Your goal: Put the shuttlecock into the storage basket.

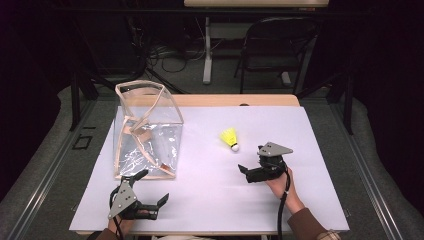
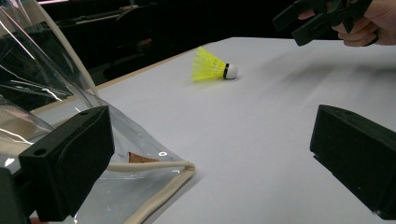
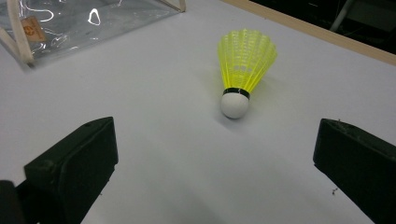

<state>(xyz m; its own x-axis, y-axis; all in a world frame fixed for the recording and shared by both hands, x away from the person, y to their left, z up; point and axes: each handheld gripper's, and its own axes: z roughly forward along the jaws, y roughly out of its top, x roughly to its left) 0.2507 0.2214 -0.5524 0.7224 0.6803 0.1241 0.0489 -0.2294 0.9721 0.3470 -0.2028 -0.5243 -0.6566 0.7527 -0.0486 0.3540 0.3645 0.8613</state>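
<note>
A yellow shuttlecock with a white cork tip lies on its side on the white table sheet, right of centre. My right gripper is open just in front of it, jaws pointing toward it and nothing between them. In the right gripper view the shuttlecock lies ahead of the open right gripper, cork end nearest. A clear plastic bag with beige trim stands at the left. My left gripper is open by the bag's near corner. In the left gripper view, one jaw of the left gripper is beside the bag.
The sheet covers a wooden table whose back edge shows beyond it. In the left gripper view the shuttlecock lies farther off, with the right gripper at the top right. A dark folding chair and cables stand behind the table.
</note>
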